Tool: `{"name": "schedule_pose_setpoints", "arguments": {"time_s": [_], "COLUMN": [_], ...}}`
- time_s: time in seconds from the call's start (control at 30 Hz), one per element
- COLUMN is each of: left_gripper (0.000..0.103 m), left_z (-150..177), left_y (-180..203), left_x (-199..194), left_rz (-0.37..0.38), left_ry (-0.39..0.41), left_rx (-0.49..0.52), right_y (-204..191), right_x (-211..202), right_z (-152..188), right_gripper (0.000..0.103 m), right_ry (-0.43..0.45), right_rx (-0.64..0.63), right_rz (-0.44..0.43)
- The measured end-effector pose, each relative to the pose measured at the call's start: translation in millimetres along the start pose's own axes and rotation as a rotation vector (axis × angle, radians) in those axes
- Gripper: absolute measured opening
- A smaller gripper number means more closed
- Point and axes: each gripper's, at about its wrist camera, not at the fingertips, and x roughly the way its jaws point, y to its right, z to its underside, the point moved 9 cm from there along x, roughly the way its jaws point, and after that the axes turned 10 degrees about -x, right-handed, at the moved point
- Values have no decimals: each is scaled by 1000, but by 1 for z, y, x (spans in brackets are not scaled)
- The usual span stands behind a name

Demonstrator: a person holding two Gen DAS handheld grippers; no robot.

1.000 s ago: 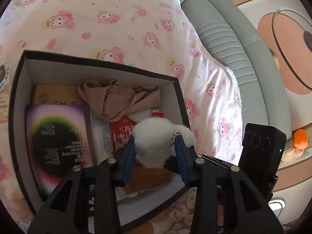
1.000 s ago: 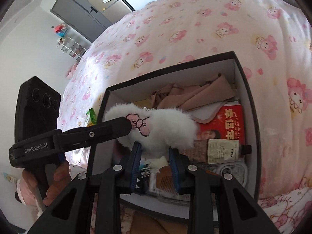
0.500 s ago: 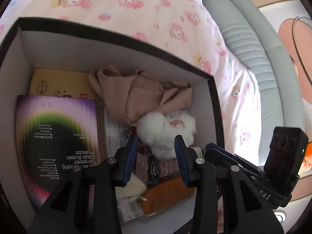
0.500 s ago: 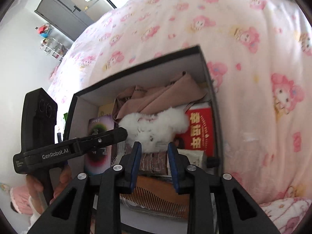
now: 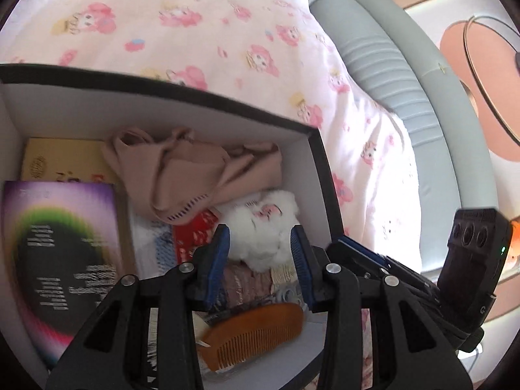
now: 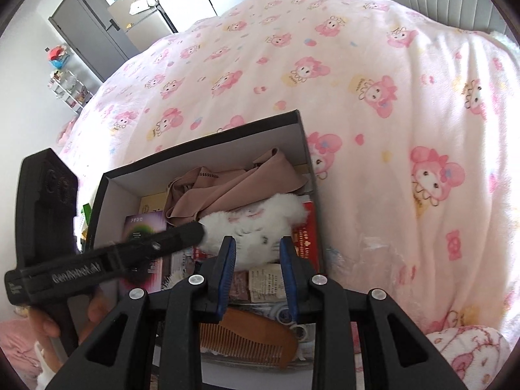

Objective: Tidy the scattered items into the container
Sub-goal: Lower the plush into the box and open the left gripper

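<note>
Pinches the fluffy white toy (image 5: 269,214) in the left gripper (image 5: 260,237), low inside the box (image 5: 321,175) on the red packet (image 5: 191,230) beside the beige cloth (image 5: 195,175) (soft fur, so likely a gentle squeeze suffices), and holds the right gripper (image 6: 256,247) part-spread and empty near the right wall, clear of the drop

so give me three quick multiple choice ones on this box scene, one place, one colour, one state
1. Where is the wooden comb?
A. outside the box
B. inside the box, at its near end
C. hanging on its rim

2. What colour is the crumpled cloth?
A. blue
B. green
C. beige

3. How is the box?
A. open on top
B. lid on
C. tipped on its side

Answers: B, the comb lies flat within the white walls in both views; C, the cloth is plainly beige; A, the contents show from above and the box sits upright.
</note>
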Motion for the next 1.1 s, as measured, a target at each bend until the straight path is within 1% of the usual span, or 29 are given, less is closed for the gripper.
{"name": "schedule_pose_setpoints", "arguments": {"time_s": [0.07,0.1,0.17,0.23,0.3,0.33,0.4,0.43,0.53,0.6,0.67,0.73,0.77,0.83,0.87,0.93,0.97,1.0,1.07,1.1], "left_gripper": [38,38,38,38,38,38,38,38,38,38,38,38,38,38,39,42,45,47,49,51], "left_z": [-5,-5,-3,1,-3,-3,-5,-4,1,3,4,6,7,7,8,13,16,19,29,34], "left_y": [-12,-17,-23,-27,-24,-23,-26,-25,-23,-19,-14,-10,-8,-2,3,16,24,32,47,50], "left_x": [-6,-7,-7,-6,-4,-4,-5,-4,3,8,12,17,18,11,3,-15,-26,-35,-55,-68], "left_rz": [-31,-40,-52,-68,-79,-82,-80,-78,-79,-77,-71,-67,-76,-108,-125,-138,-142,-138,-111,-99], "left_ry": [34,38,28,21,22,25,22,16,-2,-15,-32,-51,-50,-16,11,65,92,117,156,169], "left_rx": [-39,-55,-68,-70,-64,-60,-47,-43,-31,-18,-5,15,29,77,111,176,207,232,263,272], "right_y": [3,1,-9,-26,-36,-38,-31,-26,-7,-5,-4,-7,-5,-2,-4,-15,-18,-22,-30,-33], "right_x": [0,2,9,21,35,42,52,53,44,30,16,12,15,18,13,-3,-8,-16,-35,-43], "right_z": [0,1,3,3,5,6,5,5,3,1,-1,-5,-4,-2,-1,1,0,1,3,5], "right_gripper": [24,24,24,24,24,24,24,24,23,23,23,23,23,23,23,24,26,28,34,35], "right_ry": [-3,-13,-39,-65,-111,-132,-154,-155,-124,-83,-43,-21,-34,-59,-41,-1,14,28,57,68], "right_rx": [-2,-5,-30,-62,-84,-96,-88,-79,-54,-24,-7,-9,-14,-6,-7,-18,-31,-51,-98,-116], "right_rz": [9,-6,-67,-157,-186,-176,-116,-93,-26,-71,-97,-96,-83,-41,-48,-60,-52,-32,21,40]}}
